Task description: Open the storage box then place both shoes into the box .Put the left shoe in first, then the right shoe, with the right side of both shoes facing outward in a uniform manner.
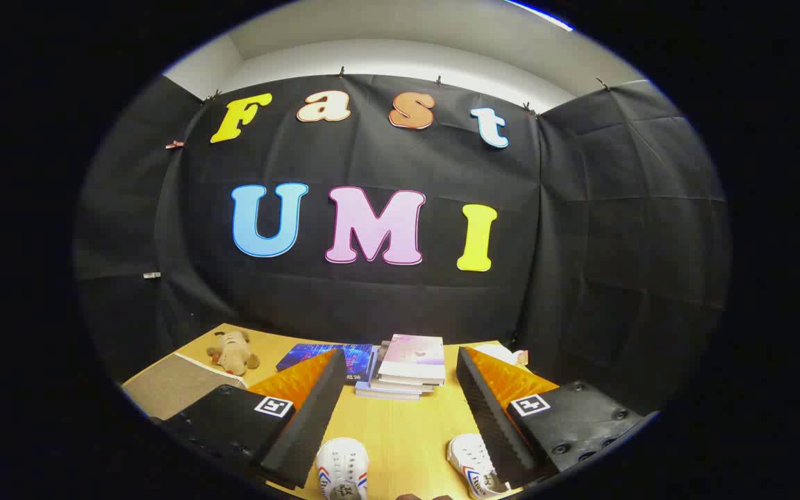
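Evenly and brightly lit from above, a strip of ceiling light (pixel 539 14) glowing high over the booth. Soft sheen on the wooden table (pixel 400 430) near the stack of books (pixel 407 371) — no harsh glare. Shadows faint, short beneath the books. Strong fisheye bending away from the books, wall seams curving — the gripper (pixel 400 410), fingers spread apart, slightly soft and stretched. Sharp around the books.

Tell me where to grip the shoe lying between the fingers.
Probably the collar edge at its near end, from above: the shoe stands upright with its toe pointing away, laces uppermost. The open gripper sits high over the table, touching nothing.
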The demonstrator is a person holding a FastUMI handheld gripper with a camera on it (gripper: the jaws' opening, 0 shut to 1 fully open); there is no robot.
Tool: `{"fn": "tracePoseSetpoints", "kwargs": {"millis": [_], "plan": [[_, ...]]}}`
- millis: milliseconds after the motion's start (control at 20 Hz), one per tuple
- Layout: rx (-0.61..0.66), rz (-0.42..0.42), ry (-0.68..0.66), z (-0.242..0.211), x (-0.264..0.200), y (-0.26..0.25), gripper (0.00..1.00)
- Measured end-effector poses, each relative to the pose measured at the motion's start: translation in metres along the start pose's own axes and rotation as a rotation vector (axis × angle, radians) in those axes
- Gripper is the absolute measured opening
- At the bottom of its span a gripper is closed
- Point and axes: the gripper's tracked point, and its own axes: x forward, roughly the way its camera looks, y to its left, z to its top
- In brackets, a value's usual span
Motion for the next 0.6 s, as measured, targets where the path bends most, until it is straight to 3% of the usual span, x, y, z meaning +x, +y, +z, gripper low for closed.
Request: {"fn": "tracePoseSetpoints", "kwargs": {"millis": [600], "plan": [[-0.024, 0.083, 0.013, -0.004, -0.008, 0.024, 0.97]]}}
